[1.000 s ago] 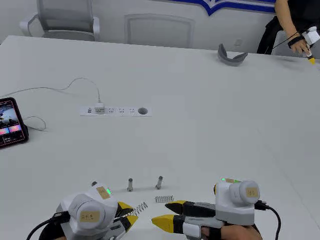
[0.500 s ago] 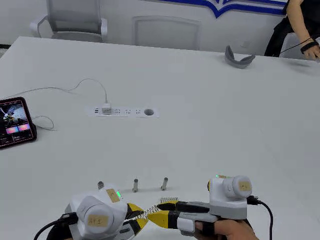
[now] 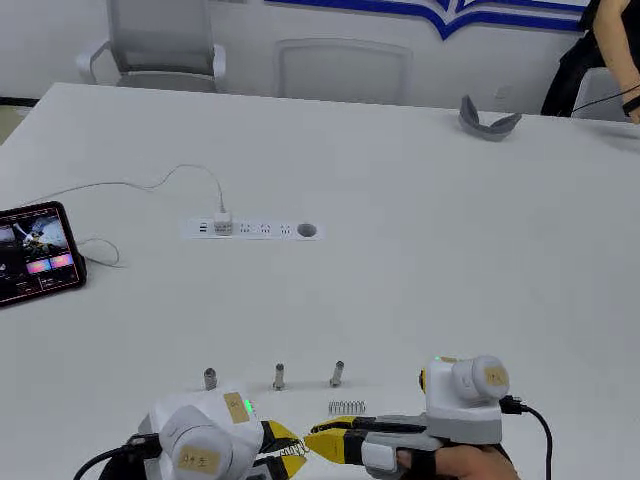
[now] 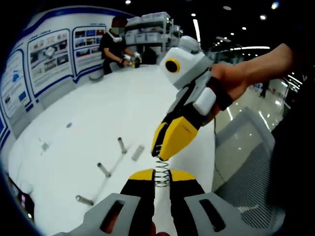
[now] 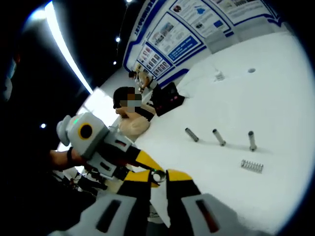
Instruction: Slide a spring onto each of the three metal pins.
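Three short metal pins (image 3: 279,376) stand upright in a row on the white table (image 3: 420,260), all bare; they also show as pins (image 4: 103,169) and pins (image 5: 218,137). A loose spring (image 3: 347,407) lies just in front of the right-hand pin. My left gripper (image 3: 285,450) is shut on a second spring (image 4: 161,172), which sticks out from its yellow tips. My right gripper (image 3: 318,445) faces it tip to tip, its jaws closed on the spring's free end (image 5: 156,175). Both grippers hover near the table's front edge, in front of the pins.
A white power strip (image 3: 253,229) with a plugged cable lies mid-table. A tablet (image 3: 35,250) rests at the left edge and a grey curved band (image 3: 490,115) at the far right. Chairs (image 3: 165,45) stand behind the table. A person (image 3: 610,50) is at the far right corner.
My right gripper has moved left to the spring held by my left gripper and its jaws have gone from open to closed on the spring's end. The head camera has tilted.
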Available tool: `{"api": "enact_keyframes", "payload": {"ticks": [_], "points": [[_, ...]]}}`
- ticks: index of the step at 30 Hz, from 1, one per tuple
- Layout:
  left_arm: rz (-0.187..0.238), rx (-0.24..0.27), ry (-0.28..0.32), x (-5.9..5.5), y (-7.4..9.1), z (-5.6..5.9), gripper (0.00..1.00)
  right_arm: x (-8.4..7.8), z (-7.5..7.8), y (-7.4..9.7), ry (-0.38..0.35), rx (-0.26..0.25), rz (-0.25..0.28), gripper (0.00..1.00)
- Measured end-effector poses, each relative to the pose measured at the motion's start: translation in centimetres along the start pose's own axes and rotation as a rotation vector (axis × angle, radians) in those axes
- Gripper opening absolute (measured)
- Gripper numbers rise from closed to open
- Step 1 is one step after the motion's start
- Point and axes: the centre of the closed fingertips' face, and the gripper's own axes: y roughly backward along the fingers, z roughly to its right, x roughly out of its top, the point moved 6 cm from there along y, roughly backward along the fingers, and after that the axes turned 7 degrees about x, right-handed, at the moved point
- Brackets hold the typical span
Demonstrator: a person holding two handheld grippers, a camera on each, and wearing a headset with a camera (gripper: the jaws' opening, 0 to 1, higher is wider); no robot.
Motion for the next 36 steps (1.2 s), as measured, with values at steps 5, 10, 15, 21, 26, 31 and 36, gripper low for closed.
{"api": "enact_keyframes", "payload": {"ticks": [5, 10, 15, 21, 26, 31, 36], "points": [[0.010, -0.008, -0.002, 0.1, 0.2, 0.2, 0.10, 0.4, -0.8, -0.2, 0.016, 0.022, -0.024, 0.12], [0.018, -0.013, -0.019, 0.3, 0.5, 0.1, 0.10, 0.6, -1.0, -0.2, 0.043, 0.029, -0.056, 0.12], [0.022, -0.026, -0.033, 0.3, 0.7, 0.2, 0.10, 0.6, -1.4, -0.2, 0.093, 0.032, -0.117, 0.12], [0.032, -0.043, -0.030, 0.3, 0.8, 0.6, 0.10, 0.9, -2.0, -0.4, 0.223, 0.026, -0.249, 0.12], [0.044, -0.056, -0.018, 0.4, 0.8, 0.7, 0.10, 1.2, -2.7, -0.7, 0.361, 0.020, -0.385, 0.12], [0.048, -0.065, -0.018, 0.3, 0.8, 0.8, 0.10, 1.2, -3.1, -1.2, 0.488, 0.021, -0.508, 0.12], [0.048, -0.066, -0.029, 0.4, 0.9, 0.9, 0.10, 1.0, -3.2, -1.5, 0.553, 0.025, -0.583, 0.13]]}}
